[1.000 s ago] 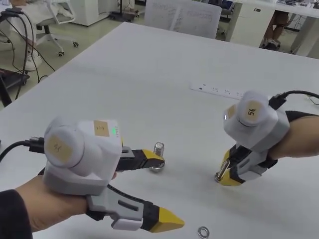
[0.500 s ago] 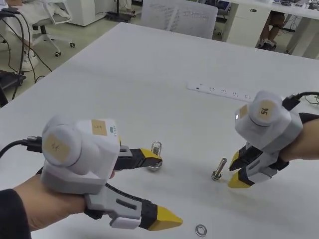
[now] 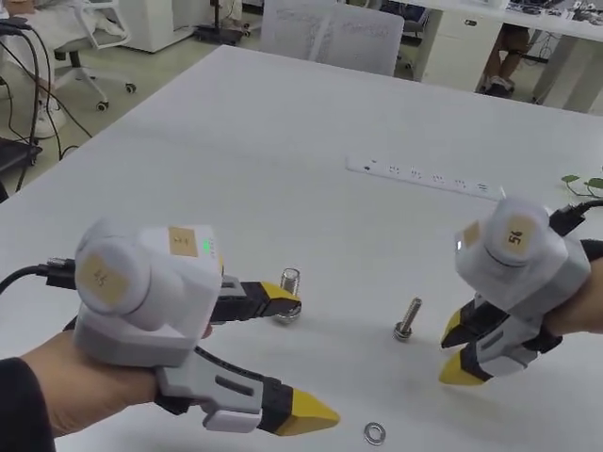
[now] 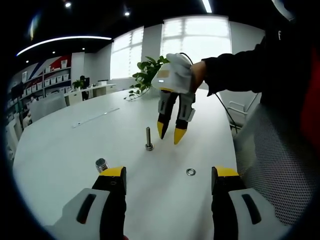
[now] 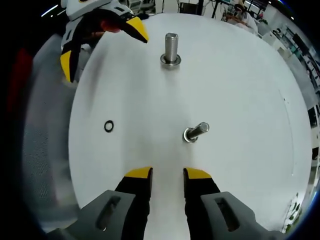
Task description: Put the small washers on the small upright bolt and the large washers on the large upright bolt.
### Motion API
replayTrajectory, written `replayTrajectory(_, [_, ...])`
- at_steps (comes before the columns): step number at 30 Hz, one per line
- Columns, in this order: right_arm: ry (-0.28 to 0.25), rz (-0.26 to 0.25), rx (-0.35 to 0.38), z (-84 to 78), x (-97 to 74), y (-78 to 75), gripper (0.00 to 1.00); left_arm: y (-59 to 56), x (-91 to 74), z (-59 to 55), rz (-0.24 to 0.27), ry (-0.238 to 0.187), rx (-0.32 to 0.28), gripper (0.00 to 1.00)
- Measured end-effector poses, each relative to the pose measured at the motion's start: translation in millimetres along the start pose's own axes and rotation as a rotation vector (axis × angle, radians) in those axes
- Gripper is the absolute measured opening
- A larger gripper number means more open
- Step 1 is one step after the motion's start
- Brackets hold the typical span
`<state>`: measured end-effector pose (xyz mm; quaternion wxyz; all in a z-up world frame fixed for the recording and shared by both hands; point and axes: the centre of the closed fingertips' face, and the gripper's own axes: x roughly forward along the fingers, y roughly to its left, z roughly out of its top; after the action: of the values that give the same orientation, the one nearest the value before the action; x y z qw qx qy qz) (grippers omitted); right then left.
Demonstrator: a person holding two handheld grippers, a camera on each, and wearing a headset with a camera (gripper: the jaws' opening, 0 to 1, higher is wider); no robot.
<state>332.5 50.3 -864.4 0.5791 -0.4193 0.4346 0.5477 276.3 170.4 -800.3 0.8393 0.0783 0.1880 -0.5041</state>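
1. The white table [image 3: 283,141] spreads under both of my tools, and every piece of the task lies on its near part.
2. My left gripper [image 3: 300,356] is low at the near left edge. Its jaws are spread wide with nothing between them. In the left gripper view [image 4: 170,172] the two yellow tips frame bare tabletop.
3. My right gripper [image 3: 457,350] hovers at the right, tips pointing down towards the table. Its jaws stand a narrow gap apart and pinch nothing, as the right gripper view [image 5: 168,173] shows. The left gripper view sees it [image 4: 170,135] hanging just beyond the small bolt.
4. A white power strip [image 3: 424,177] lies flat, well behind the bolts.
5. The large upright bolt [image 3: 288,294] stands just beside the far jaw tip of my left gripper. In the left gripper view [image 4: 101,164] it sits just past the left-hand jaw. I cannot tell whether the ring at its foot [image 5: 171,47] is its head or a washer.
6. The small upright bolt [image 3: 407,320] stands between the large bolt and my right gripper, near the right gripper's tips but apart from them [image 5: 196,132].
7. One small washer [image 3: 374,433] lies flat and loose on the table, near my left gripper's near jaw tip and on neither bolt [image 4: 190,172] [image 5: 108,126].
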Motion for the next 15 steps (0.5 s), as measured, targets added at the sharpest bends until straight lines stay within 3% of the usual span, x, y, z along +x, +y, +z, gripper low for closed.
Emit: replayTrajectory(15, [0.007, 0.031, -0.067, 11.3, 3.7, 34.2, 0.27, 0.2, -3.2, 1.5, 0.009, -0.004, 0.005, 0.69])
